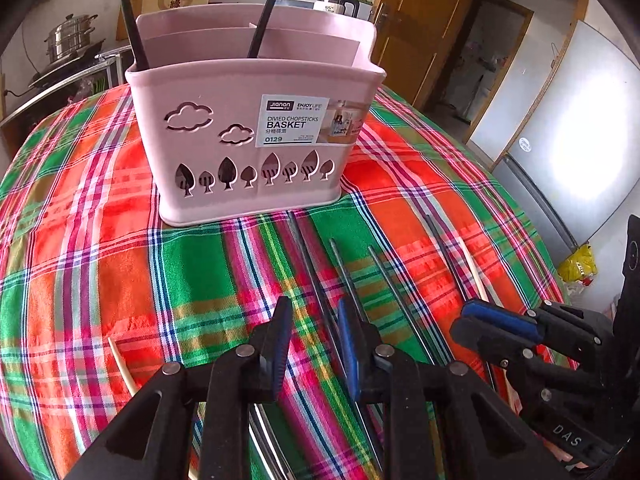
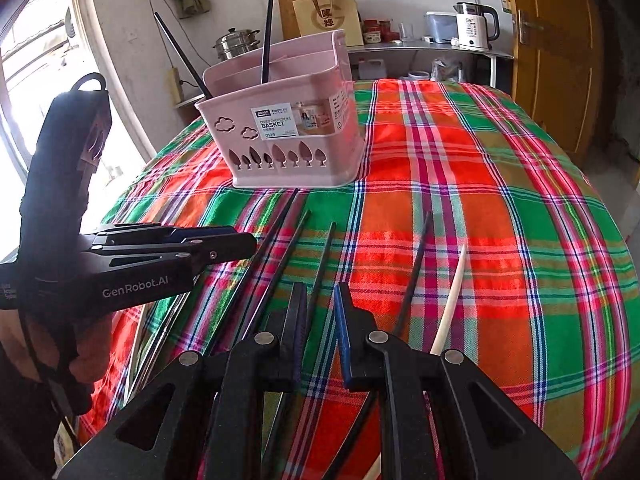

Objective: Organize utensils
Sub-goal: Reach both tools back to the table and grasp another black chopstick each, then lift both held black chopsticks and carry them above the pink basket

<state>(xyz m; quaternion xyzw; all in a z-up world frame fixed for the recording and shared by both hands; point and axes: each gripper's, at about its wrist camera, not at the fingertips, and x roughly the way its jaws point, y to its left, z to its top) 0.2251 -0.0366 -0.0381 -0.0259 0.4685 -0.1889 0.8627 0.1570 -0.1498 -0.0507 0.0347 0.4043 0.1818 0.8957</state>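
A pink divided chopstick basket (image 1: 256, 132) (image 2: 288, 140) stands on the plaid tablecloth with two black chopsticks (image 1: 266, 12) (image 2: 267, 28) upright in it. Several dark chopsticks (image 1: 320, 280) (image 2: 276, 248) and a pale one (image 2: 452, 300) (image 1: 474, 272) lie on the cloth in front of the basket. My left gripper (image 1: 314, 316) is open and empty, low over the dark chopsticks. My right gripper (image 2: 320, 300) is open and empty over the loose chopsticks; it also shows in the left wrist view (image 1: 472, 320). Another pale chopstick (image 1: 120, 364) lies at the left.
The table is covered by a red, green and pink plaid cloth (image 2: 500, 220). Behind it a shelf holds a kettle (image 2: 476, 26), a steel pot (image 2: 234, 42) and a paper bag (image 2: 332, 16). A wooden door (image 2: 556, 48) is at the right, a fridge (image 1: 568, 140) beside the table.
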